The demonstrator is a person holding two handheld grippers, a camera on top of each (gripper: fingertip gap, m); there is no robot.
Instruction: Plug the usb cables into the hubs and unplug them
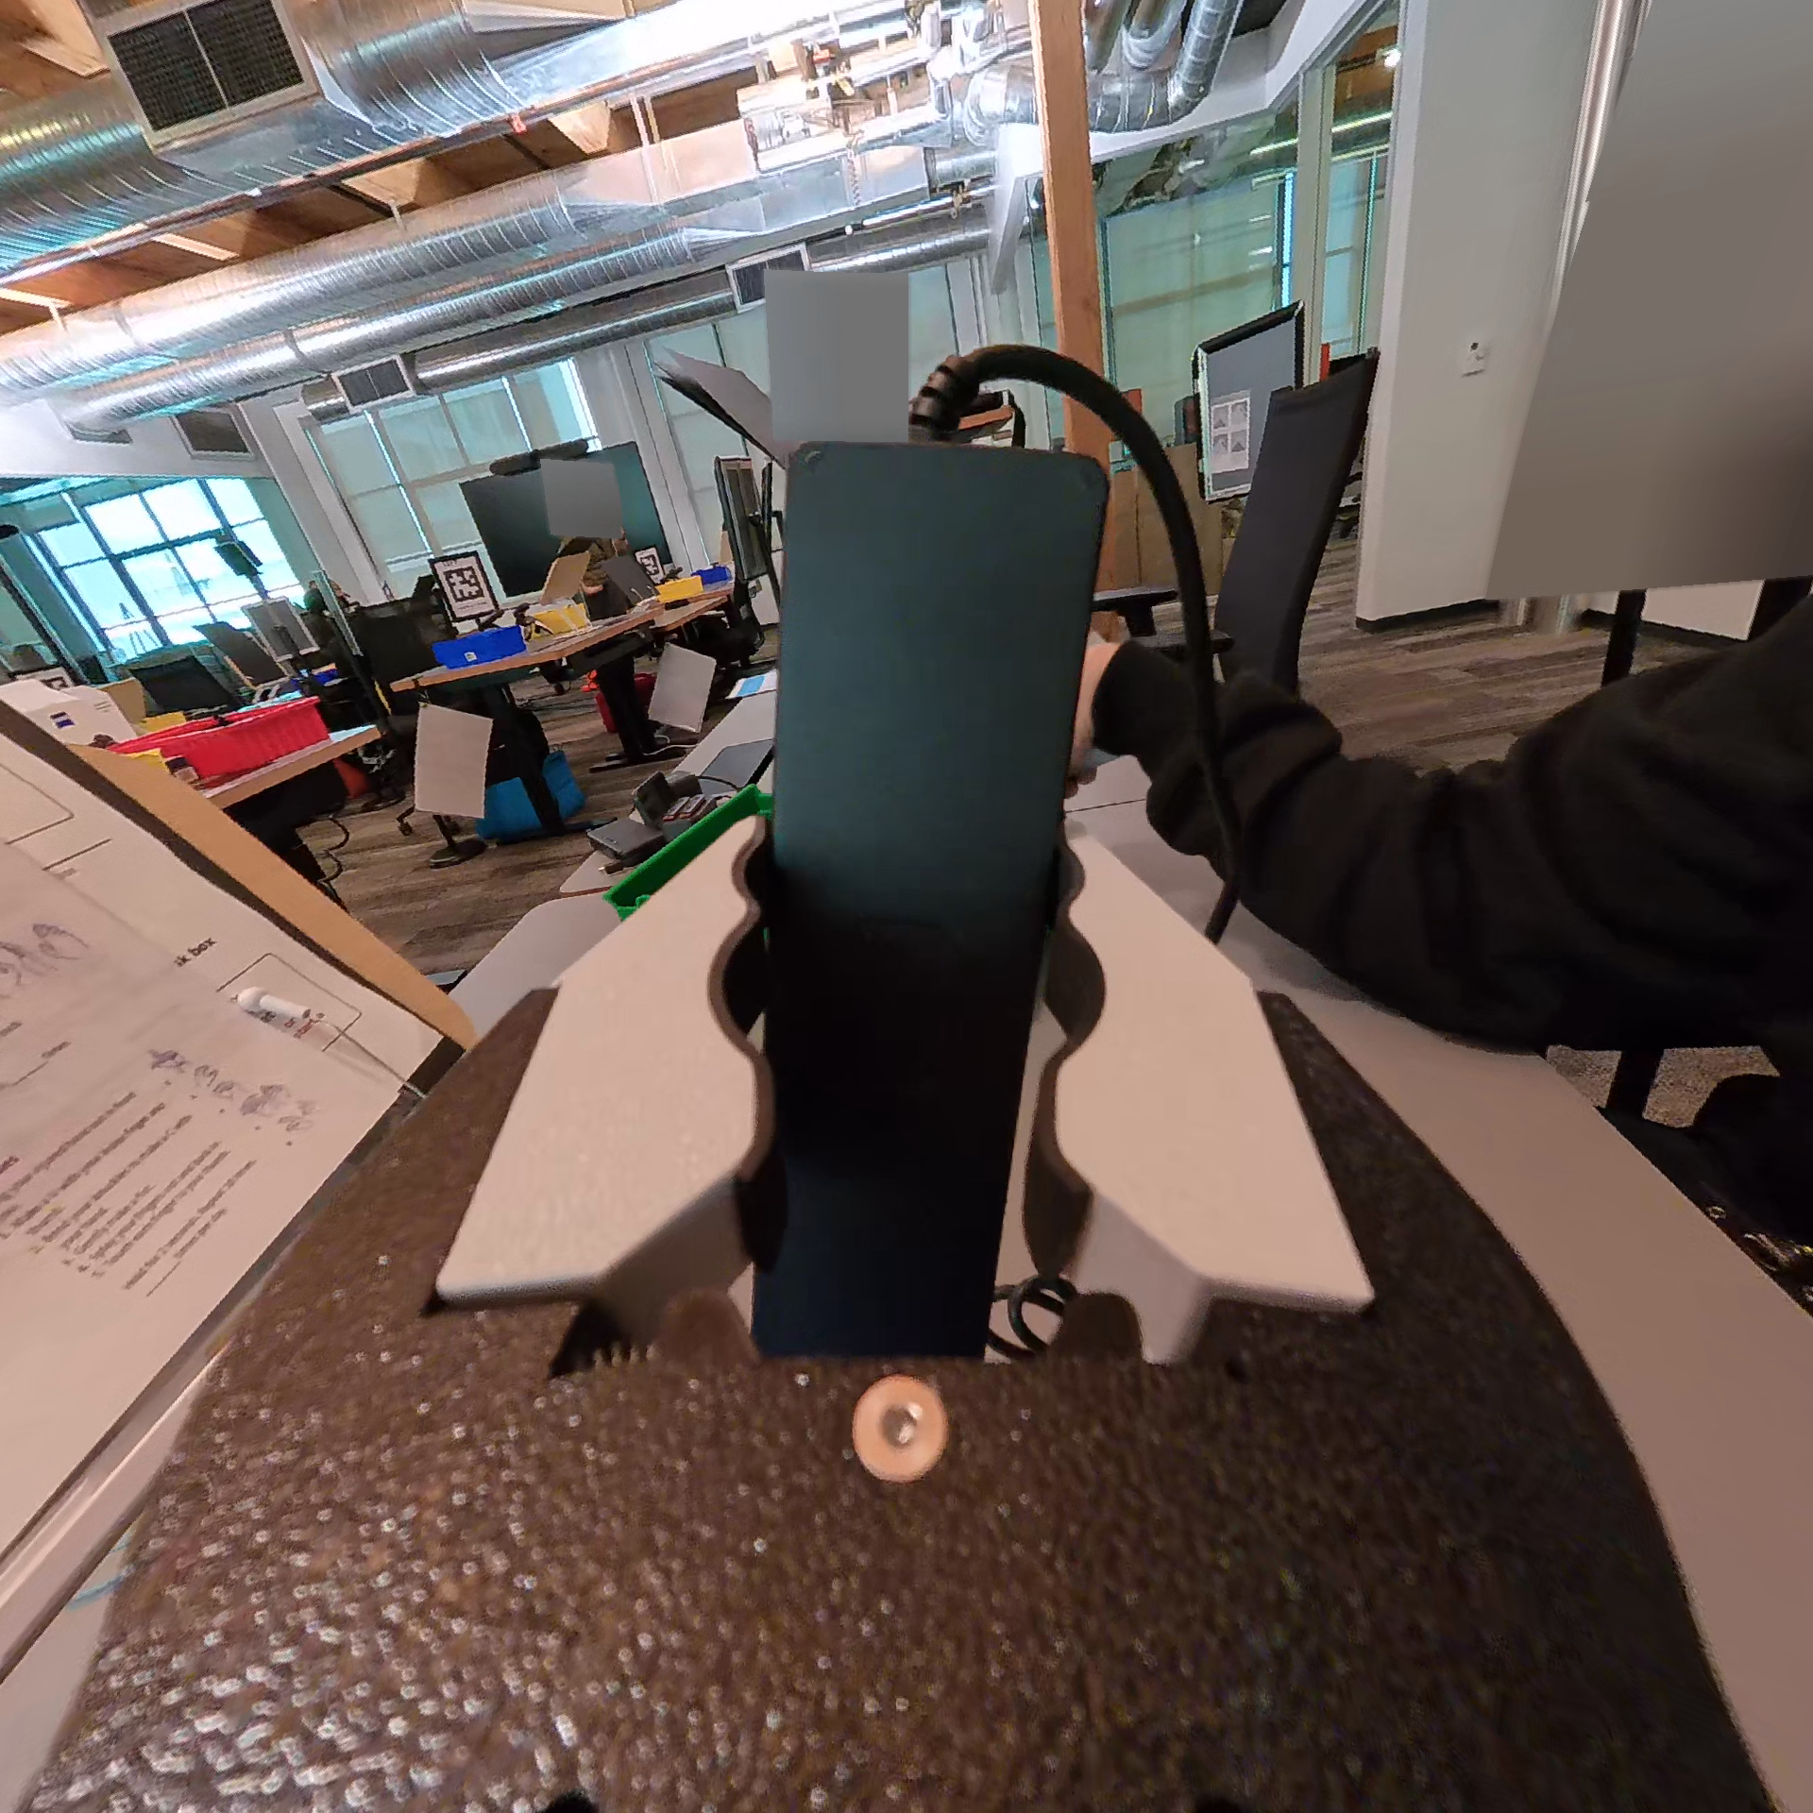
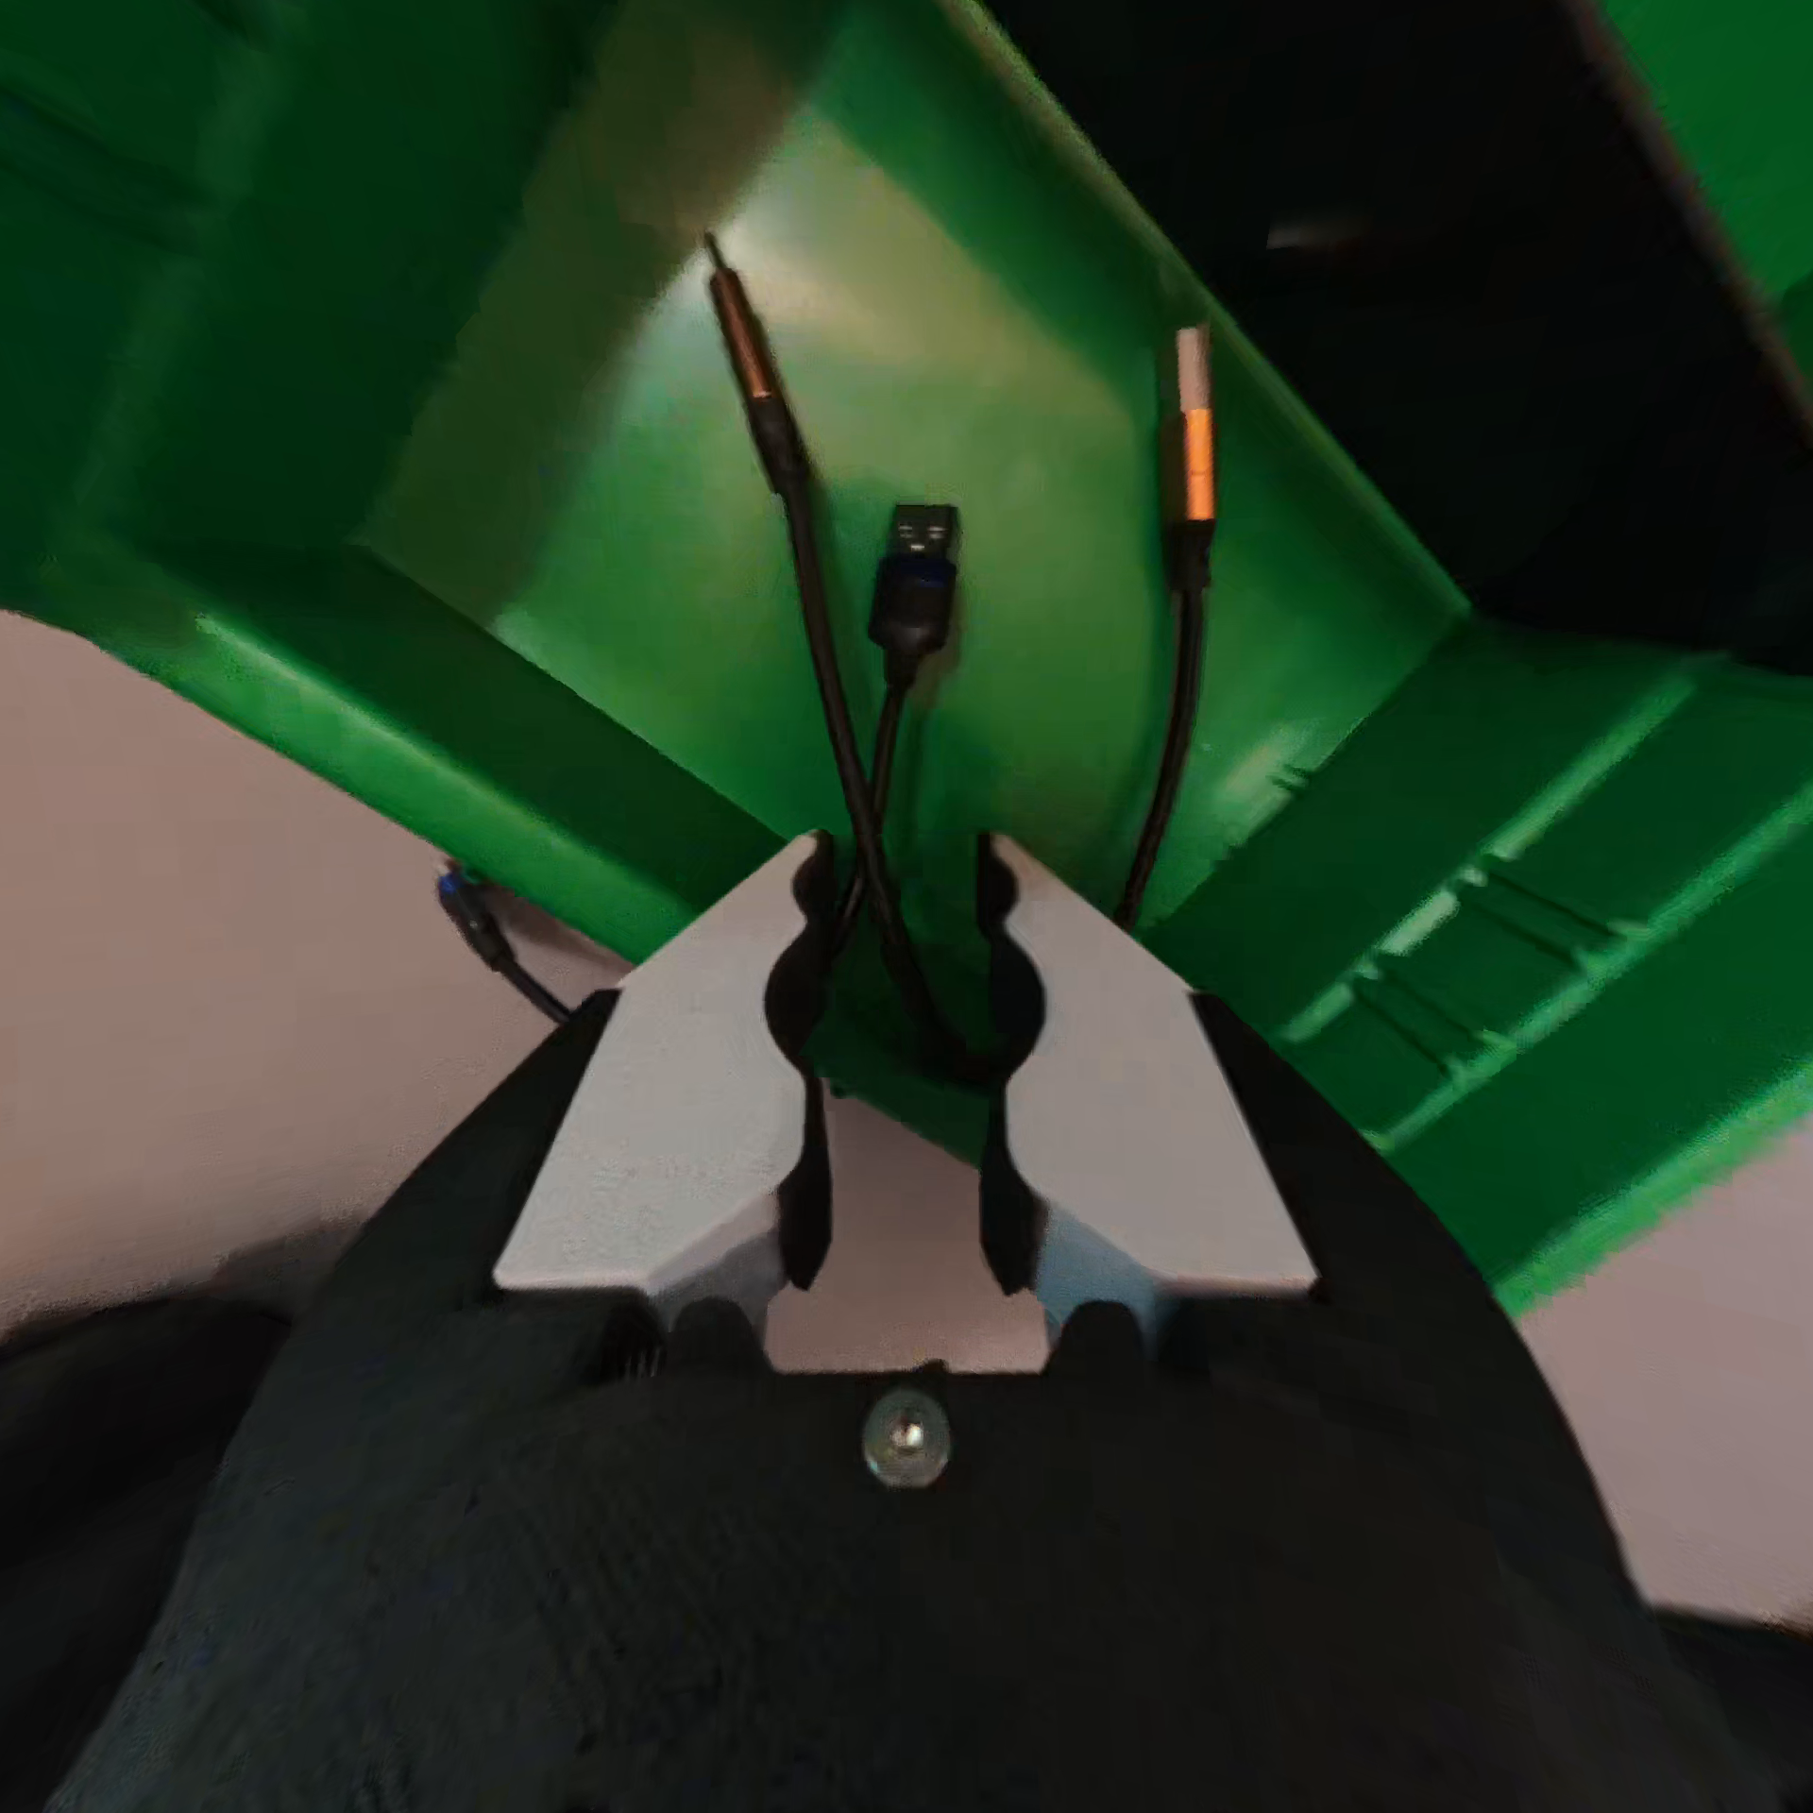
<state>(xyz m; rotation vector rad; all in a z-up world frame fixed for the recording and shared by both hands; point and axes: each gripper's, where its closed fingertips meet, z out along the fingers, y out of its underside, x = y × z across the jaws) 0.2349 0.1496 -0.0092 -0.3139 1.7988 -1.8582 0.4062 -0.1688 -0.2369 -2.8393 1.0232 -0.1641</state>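
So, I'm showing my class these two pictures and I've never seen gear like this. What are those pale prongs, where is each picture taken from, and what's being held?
No robot here: a person carries a hand-held gripper in each hand, each with a camera looking along its two pale fingers.

Left wrist view: the left hand-held gripper is shut on a flat dark hub, raised upright, its black cord curving off the top. A dark-sleeved arm reaches over the grey table.

Right wrist view: the right hand-held gripper is open over a green bin holding loose usb cables. Two cables cross between its fingers, but nothing is gripped.
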